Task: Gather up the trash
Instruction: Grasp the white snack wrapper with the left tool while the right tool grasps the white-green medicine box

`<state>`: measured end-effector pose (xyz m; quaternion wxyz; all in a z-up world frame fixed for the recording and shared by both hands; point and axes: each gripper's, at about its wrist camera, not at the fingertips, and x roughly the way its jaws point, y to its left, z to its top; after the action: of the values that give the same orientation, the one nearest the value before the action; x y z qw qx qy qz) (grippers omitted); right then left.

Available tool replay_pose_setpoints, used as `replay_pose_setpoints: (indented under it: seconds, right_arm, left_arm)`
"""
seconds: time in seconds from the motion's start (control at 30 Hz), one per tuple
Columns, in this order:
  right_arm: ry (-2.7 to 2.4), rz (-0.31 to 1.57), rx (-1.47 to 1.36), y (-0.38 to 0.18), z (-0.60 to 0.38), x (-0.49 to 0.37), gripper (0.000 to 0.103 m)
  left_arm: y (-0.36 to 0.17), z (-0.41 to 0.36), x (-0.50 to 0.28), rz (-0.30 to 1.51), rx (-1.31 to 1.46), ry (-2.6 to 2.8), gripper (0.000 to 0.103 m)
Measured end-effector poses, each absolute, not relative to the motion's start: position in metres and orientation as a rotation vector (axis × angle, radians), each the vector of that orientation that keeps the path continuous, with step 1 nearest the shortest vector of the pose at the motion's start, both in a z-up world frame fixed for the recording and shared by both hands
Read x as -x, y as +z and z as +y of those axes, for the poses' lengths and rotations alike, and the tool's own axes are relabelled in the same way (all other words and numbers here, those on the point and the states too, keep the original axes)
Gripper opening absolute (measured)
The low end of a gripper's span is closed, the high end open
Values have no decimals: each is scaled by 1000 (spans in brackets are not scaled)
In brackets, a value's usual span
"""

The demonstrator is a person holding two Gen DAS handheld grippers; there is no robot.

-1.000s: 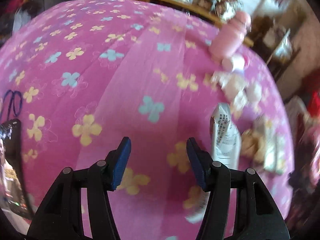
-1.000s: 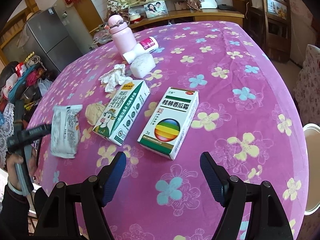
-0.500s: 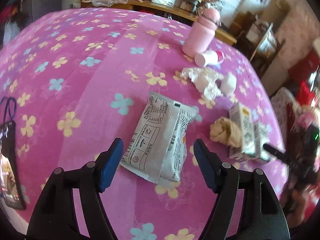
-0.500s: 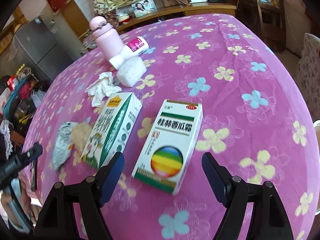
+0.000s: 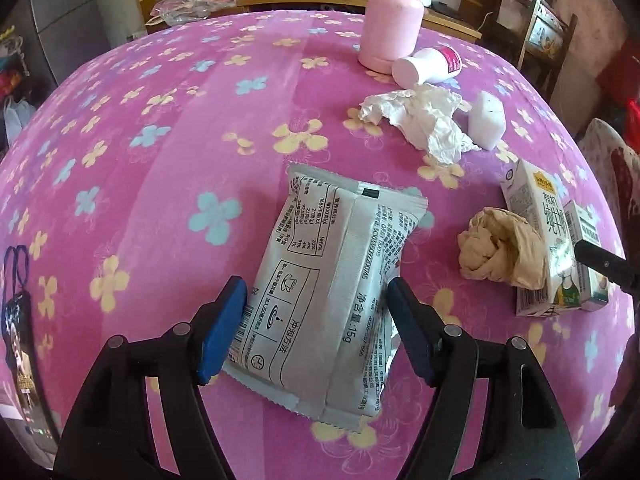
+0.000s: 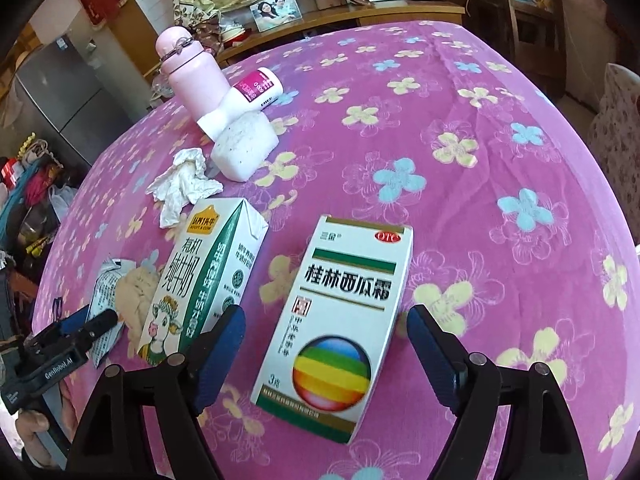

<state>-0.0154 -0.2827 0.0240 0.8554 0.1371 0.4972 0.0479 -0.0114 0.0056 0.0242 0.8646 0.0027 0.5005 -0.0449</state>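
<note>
You had collected nothing yet: your left gripper (image 5: 316, 324) stood open around the silver packet (image 5: 336, 292) at frame centre, your right gripper (image 6: 324, 344), opening, straddled the medicine box (image 6: 340, 320).

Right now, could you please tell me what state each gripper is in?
Left gripper: open, straddling the silver sachet, not gripping it.
Right gripper: jaws opening, either side of the medicine box, pads clear of it.

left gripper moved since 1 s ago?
Yes. The left gripper has swung right across the tablecloth; the grey packet, earlier beside its right finger, now lies between the open fingers.
</note>
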Motion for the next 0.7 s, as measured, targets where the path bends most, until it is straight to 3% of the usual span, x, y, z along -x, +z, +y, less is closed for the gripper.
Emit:
replay_pose_setpoints:
  seconds: [0.27, 0.47, 0.53, 0.7]
  right_arm:
    - [71, 1056, -230, 24, -282, 14, 81]
    - [66, 1055, -205, 23, -280, 18, 81]
    - [81, 1033, -187, 23, -280, 23, 62]
    - [150, 1024, -215, 25, -291, 39, 61]
  left_arm:
    - [32, 3, 28, 1025, -1, -115, 49]
    - [40, 1, 42, 1016, 39, -129, 44]
    - [45, 1, 49, 1007, 52, -136, 44]
    - [61, 0, 66, 986, 98, -169, 43]
